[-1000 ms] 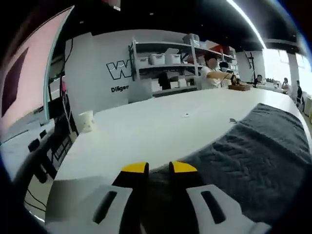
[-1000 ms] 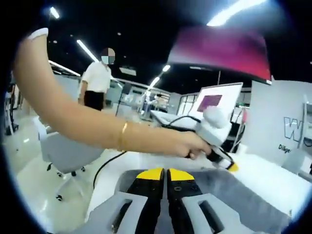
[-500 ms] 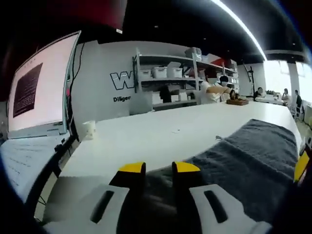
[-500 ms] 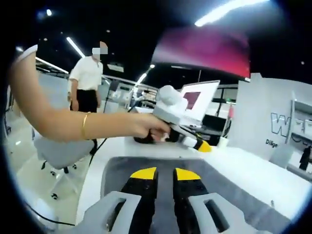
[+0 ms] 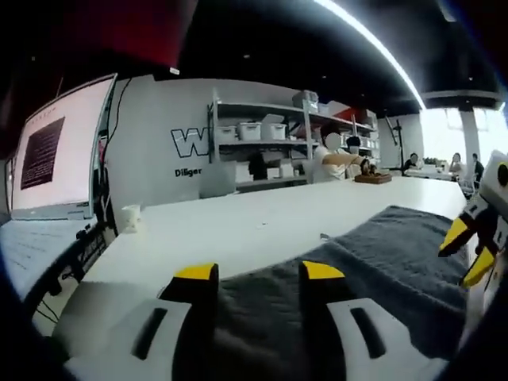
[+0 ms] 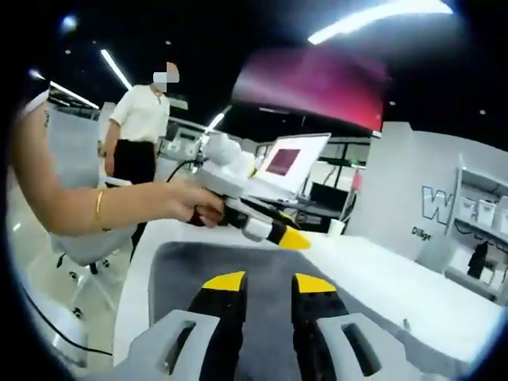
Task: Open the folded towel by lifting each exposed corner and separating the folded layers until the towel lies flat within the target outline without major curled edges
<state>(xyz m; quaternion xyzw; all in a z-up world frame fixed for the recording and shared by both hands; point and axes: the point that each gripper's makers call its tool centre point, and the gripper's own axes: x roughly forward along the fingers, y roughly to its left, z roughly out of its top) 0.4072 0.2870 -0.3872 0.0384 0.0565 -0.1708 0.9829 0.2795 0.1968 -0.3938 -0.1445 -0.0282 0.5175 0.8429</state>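
With both the left gripper (image 5: 259, 272) and right gripper (image 6: 268, 282) parted and empty over the grey towel (image 5: 381, 262), the step in hand appears to be checking flatness on the white table (image 5: 254, 222); next, grip any remaining folded edge.

Left tongs (image 5: 258, 272) parted; right tongs (image 6: 268, 281) parted, both empty

The towel (image 5: 373, 270) is lying on the table (image 5: 238, 230), with a cup (image 5: 128, 217) sitting beyond it, before the monitor (image 5: 55, 151).
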